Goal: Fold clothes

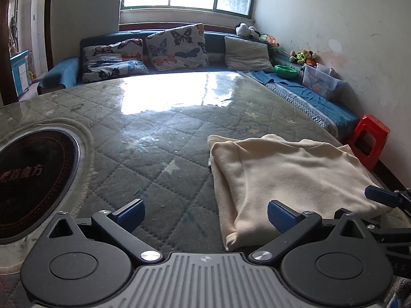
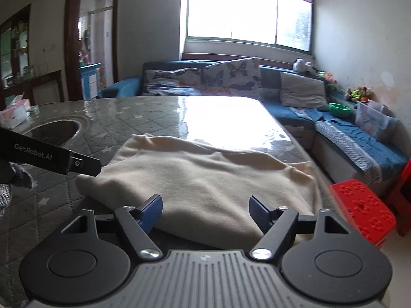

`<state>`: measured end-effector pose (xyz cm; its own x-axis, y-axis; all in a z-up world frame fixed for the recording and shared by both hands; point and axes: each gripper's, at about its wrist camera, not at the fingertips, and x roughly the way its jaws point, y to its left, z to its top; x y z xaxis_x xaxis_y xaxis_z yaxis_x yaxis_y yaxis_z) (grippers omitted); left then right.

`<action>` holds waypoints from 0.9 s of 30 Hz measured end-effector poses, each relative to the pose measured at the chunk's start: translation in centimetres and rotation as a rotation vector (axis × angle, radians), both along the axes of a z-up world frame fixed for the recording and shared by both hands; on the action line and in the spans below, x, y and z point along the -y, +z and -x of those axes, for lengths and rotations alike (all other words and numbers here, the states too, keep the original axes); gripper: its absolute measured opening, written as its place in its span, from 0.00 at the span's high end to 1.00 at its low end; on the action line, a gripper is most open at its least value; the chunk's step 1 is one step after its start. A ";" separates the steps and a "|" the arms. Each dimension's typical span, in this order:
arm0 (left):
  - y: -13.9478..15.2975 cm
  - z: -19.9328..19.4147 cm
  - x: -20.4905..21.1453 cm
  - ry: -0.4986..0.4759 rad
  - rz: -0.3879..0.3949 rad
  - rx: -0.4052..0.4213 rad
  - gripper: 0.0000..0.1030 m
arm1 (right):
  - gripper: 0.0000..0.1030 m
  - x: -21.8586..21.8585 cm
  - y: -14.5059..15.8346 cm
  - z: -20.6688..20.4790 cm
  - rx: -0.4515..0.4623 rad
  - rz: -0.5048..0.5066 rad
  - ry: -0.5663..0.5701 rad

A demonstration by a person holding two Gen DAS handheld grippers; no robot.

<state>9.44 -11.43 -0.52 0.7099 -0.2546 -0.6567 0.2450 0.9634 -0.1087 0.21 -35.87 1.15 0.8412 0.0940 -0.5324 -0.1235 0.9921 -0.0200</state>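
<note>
A cream garment [image 1: 282,177] lies folded into a rough rectangle on the quilted table [image 1: 159,133], near its right edge. My left gripper [image 1: 205,214] stands open just in front of the garment's near left corner, with nothing between its fingers. In the right wrist view the same cream garment [image 2: 205,177] fills the middle. My right gripper [image 2: 205,211] is open over its near edge, holding nothing. The left gripper's black body [image 2: 51,156] shows at the left, beside the garment's left corner. A blue fingertip of the right gripper [image 1: 382,196] shows at the garment's right edge.
A round black cooktop [image 1: 33,177] is set into the table at the left. A blue sofa [image 1: 231,51] with butterfly cushions runs behind and along the right wall. A red plastic stool [image 2: 362,210] stands off the table's right edge. A tissue box [image 2: 14,114] sits far left.
</note>
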 end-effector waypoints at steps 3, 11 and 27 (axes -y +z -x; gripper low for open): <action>-0.4 -0.3 0.6 -0.008 -0.017 -0.003 0.00 | 0.23 0.5 -0.5 -0.4 -0.009 -0.004 -0.030; -1.4 -0.1 0.8 -0.009 -0.035 -0.025 0.00 | 0.14 0.4 -0.7 -0.1 -0.012 -0.004 -0.035; -0.1 3.3 -0.1 -0.015 0.004 0.006 0.00 | 0.00 -0.6 0.3 2.3 0.041 0.012 -0.062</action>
<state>6.10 -11.31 -0.62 0.7095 -0.2682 -0.6517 0.2604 0.9591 -0.1111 -2.12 -35.31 1.45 0.8662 0.0349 -0.4985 -0.0607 0.9975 -0.0357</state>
